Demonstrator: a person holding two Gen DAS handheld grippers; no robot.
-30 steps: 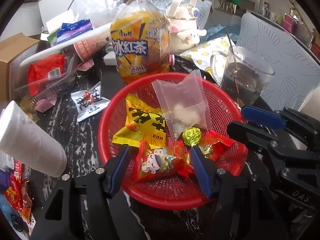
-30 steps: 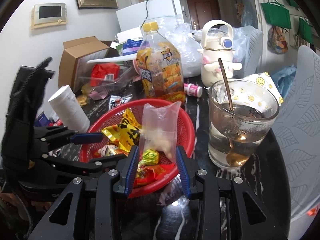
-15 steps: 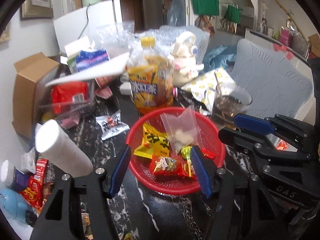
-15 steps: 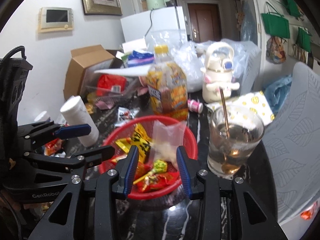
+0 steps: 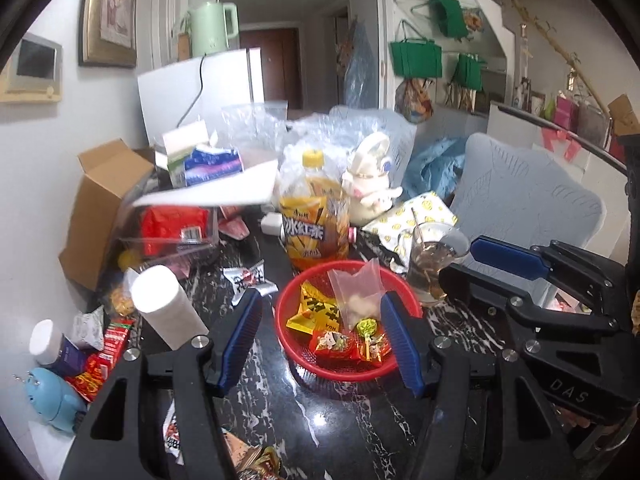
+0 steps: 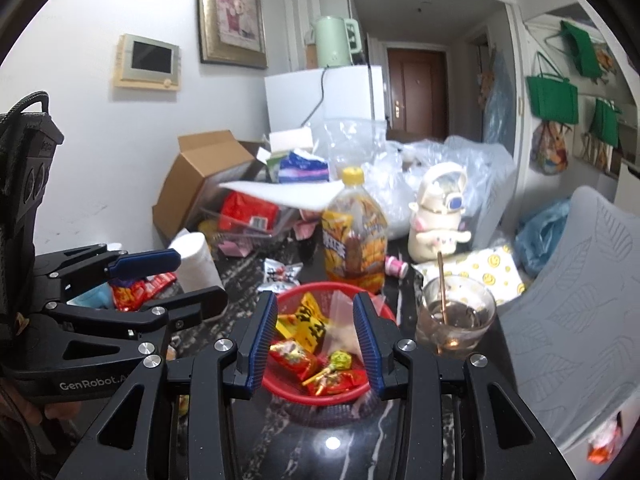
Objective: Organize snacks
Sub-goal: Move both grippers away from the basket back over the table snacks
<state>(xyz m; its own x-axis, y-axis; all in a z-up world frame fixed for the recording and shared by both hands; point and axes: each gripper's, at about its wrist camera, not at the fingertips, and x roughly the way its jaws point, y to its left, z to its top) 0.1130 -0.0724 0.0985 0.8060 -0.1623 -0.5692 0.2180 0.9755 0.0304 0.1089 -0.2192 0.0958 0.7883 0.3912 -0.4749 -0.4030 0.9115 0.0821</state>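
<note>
Several snacks already in red basket point(image 5: 285, 312), frame centre. Your left hand-held gripper point(image 5: 320, 336) half-open, empty; right hand-held gripper point(image 6: 316, 340) narrow, jaws opening, nothing between. Left for you: black-white packet point(image 5: 250, 280) and red wrappers point(image 5: 102, 360) loose on tabletop point(image 5: 340, 432), left of basket.

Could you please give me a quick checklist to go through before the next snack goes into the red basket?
1. Red basket upright on the dark table: ok.
2. Room left in it beside the yellow packet and clear bag: ok.
3. Left tool open, nothing between its fingers: ok.
4. Right tool jaws opening, nothing gripped: ok.
5. Loose white candy wrapper lies outside the basket: not ok.
6. Glass with spoon stands close beside the basket, a spill risk: not ok.
</note>
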